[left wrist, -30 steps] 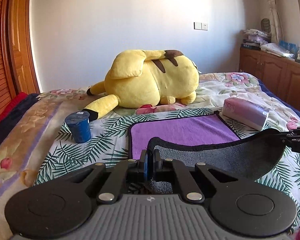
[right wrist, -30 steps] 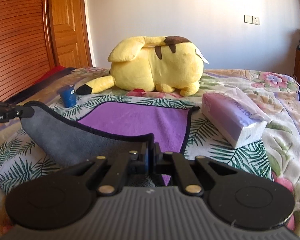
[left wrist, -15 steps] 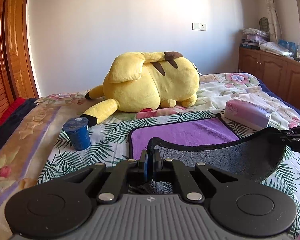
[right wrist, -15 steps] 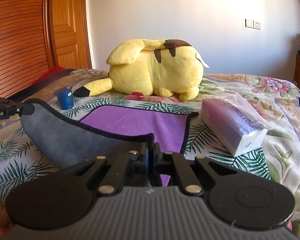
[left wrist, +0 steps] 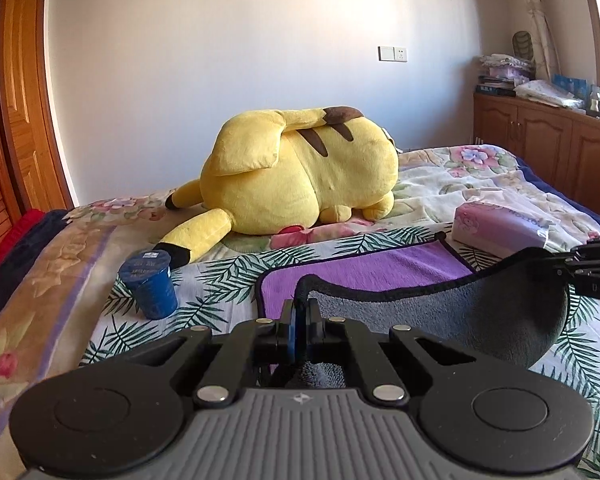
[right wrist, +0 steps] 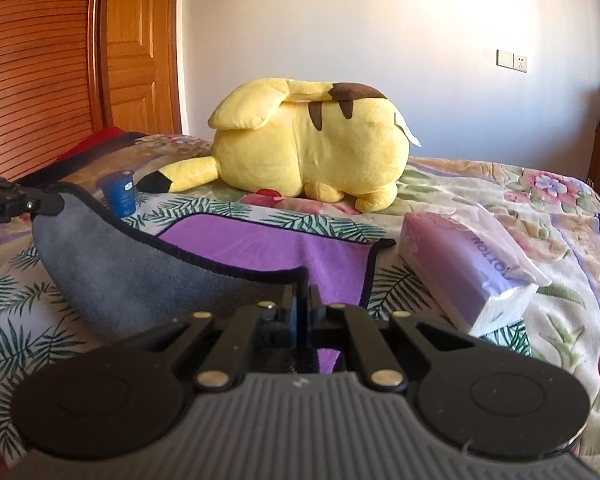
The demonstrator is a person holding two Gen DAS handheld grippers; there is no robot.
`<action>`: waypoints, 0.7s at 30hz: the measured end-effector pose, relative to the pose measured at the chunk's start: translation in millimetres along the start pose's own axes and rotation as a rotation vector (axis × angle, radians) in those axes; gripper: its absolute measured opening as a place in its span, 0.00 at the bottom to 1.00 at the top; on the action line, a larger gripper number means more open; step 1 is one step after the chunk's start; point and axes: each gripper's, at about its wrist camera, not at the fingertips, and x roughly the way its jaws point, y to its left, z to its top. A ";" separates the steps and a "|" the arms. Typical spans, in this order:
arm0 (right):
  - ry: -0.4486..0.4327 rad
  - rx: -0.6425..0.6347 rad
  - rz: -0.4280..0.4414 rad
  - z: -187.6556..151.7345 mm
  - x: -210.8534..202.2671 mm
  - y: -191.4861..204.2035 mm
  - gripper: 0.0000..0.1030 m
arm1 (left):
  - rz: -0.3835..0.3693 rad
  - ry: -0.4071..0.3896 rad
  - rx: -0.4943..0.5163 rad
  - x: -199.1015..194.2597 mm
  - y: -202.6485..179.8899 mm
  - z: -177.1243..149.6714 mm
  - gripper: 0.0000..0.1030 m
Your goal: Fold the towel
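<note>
Both views have crept a little lower and nearer the bed (left wrist: 452, 184) over the last second, so the Pikachu plush (left wrist: 300, 176) and the blue cup (left wrist: 150, 284) sit lower and larger in the left view, while the lifted hem looks hardly changed. The left gripper (left wrist: 300, 312) is pinched tight on one near corner of the towel (left wrist: 364, 268), and the right gripper (right wrist: 302, 304) is clamped on the other near corner; each shows at the edge of the other's view. Between them the near hem hangs in a slack curve with its grey underside facing the cameras, while the purple face, bound in a dark edging, lies flat on the leaf-print bedspread in front of the plush, with a tissue pack (right wrist: 472, 268) just beside its right edge. It looks like light, soft, limp microfibre that will sag wherever unsupported, so the two corners seem the right hold, kept well apart to carry the hem evenly onto the far edge.
</note>
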 end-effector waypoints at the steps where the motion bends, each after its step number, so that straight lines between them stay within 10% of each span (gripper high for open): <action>1: -0.003 -0.002 0.000 1.1 1.3 -1.2 0.05 | 0.001 0.000 0.003 2.4 0.5 0.5 0.04; 21: -0.018 -0.046 -0.011 9.2 38.2 -16.1 0.05 | -0.002 -0.020 0.037 46.4 1.6 10.2 0.04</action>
